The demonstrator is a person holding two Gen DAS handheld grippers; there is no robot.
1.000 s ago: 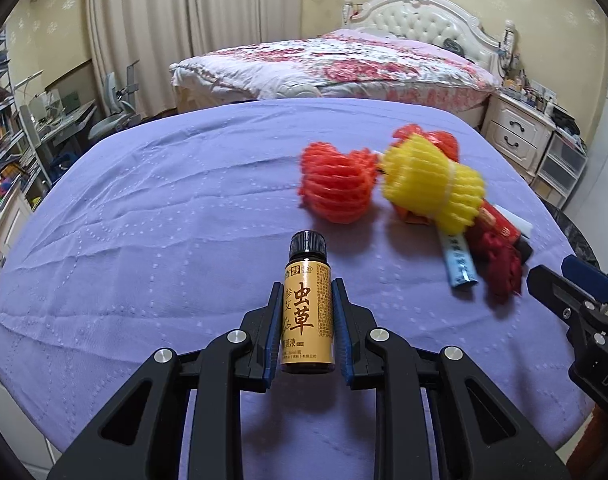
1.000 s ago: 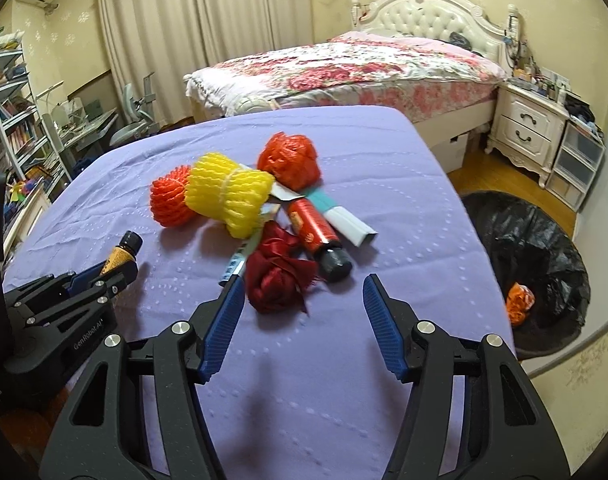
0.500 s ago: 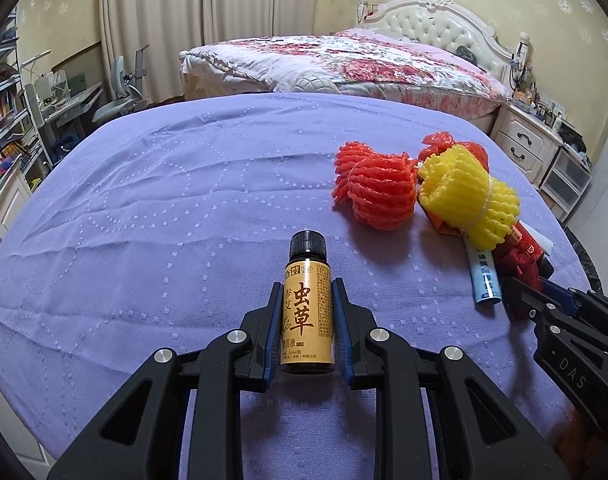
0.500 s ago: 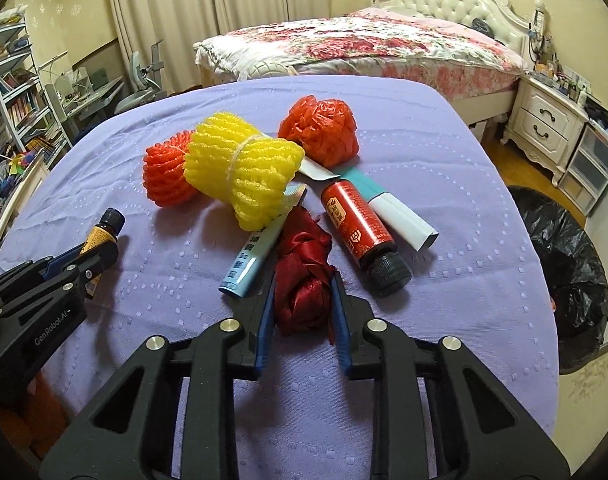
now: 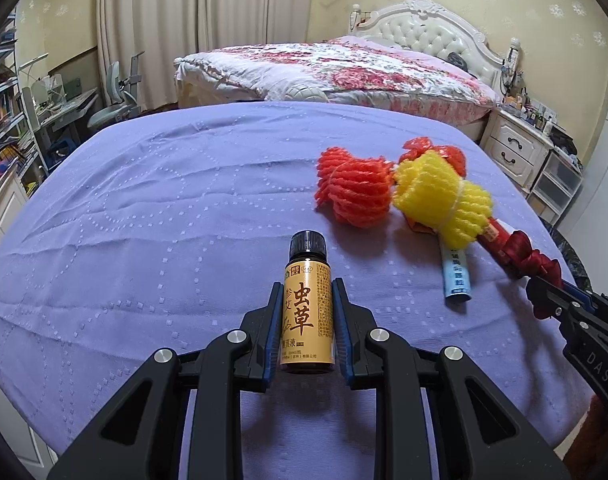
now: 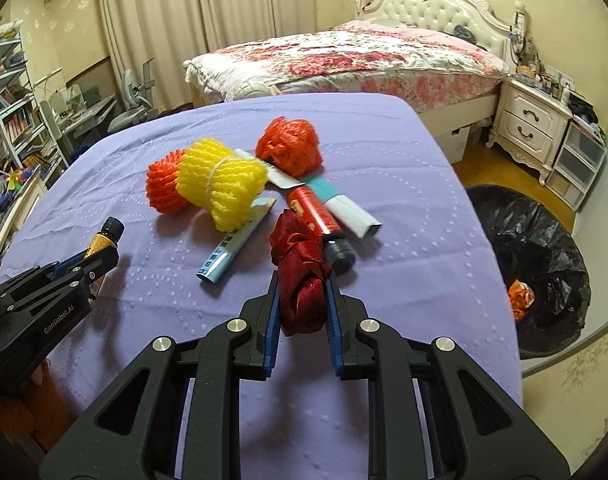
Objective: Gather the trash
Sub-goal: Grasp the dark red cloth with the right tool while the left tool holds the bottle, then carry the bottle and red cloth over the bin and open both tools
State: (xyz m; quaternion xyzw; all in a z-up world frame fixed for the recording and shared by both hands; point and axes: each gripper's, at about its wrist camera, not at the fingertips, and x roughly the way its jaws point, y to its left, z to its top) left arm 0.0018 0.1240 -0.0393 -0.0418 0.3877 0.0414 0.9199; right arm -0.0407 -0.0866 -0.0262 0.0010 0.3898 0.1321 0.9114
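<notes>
The left gripper [image 5: 307, 312] clamps a small amber bottle [image 5: 307, 312] upright for carrying, while the right gripper [image 6: 303, 300], jaws just closed, pinches a dark red mesh wad [image 6: 300, 272] off the purple tablecloth [image 6: 403, 280], the black-lined bin [image 6: 543, 264] waiting rightward.

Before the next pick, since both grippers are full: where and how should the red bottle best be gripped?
Grip the red bottle across the middle of its round body, coming down from above, jaws square to its long axis. It lies flat on the purple cloth, black cap toward the camera. The white box lies right along one side, so that finger has little room; nudging the bottle clear first may help.
</notes>
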